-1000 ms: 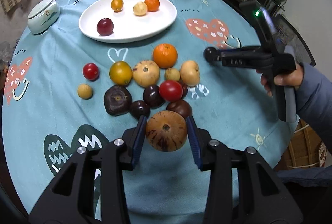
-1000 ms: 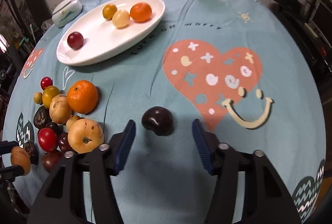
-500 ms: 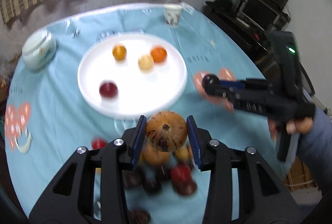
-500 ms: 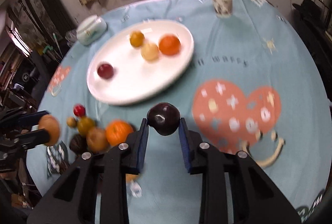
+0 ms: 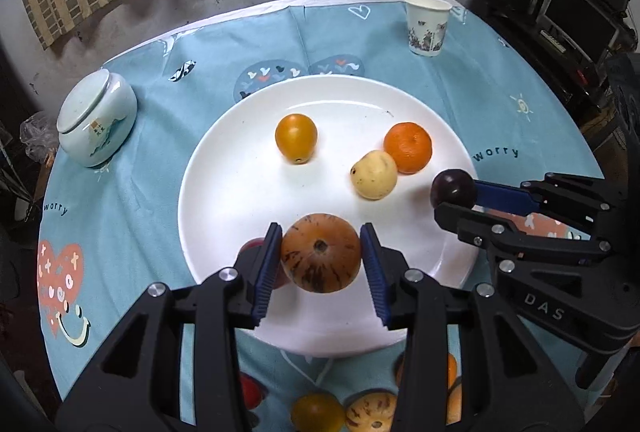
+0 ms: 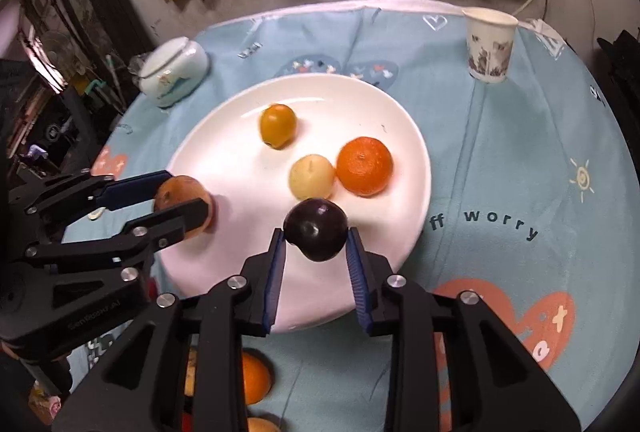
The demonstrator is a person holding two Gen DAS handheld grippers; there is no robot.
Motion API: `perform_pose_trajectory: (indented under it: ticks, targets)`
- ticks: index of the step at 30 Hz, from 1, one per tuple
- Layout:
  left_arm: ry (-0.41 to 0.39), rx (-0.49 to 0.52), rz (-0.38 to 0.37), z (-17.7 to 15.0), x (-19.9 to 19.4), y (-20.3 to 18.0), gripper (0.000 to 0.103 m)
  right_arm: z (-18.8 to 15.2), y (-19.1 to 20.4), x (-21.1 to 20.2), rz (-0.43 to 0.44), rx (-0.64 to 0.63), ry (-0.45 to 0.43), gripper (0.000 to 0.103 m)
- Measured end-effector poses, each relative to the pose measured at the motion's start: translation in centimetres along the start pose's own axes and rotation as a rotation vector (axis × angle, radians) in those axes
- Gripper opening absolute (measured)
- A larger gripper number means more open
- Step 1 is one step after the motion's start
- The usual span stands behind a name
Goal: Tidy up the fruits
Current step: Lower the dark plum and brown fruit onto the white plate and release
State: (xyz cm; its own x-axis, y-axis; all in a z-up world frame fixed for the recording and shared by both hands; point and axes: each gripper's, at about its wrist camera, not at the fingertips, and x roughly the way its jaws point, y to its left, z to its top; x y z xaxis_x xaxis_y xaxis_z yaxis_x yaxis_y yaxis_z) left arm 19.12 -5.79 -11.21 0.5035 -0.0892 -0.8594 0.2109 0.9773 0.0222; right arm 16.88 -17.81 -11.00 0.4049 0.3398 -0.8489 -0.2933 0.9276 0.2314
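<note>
Striped fruit (image 5: 321, 252) between tool (image 5: 322, 264) pads

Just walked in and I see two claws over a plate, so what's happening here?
A person is sorting fruit onto the white plate with a handheld claw in each hand. The left claw grips a tan streaked fruit over the plate's near side, and the right claw grips a dark plum over its near rim. A yellow fruit, a pale fruit and an orange already lie on the plate. More fruit waits on the tablecloth.
</note>
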Motion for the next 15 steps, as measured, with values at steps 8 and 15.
perform_pose_trajectory:
  ticks: [8, 15]
  targets:
    - [-0.027, 0.008, 0.01, 0.4, -0.4, 0.1, 0.055, 0.4, 0.0, 1.3, -0.001, -0.019, 0.037, 0.032]
    - [-0.054, -0.02, 0.016, -0.2, -2.4, 0.6, 0.063, 0.4, 0.2, 0.1, -0.005, -0.003, 0.04, 0.032]
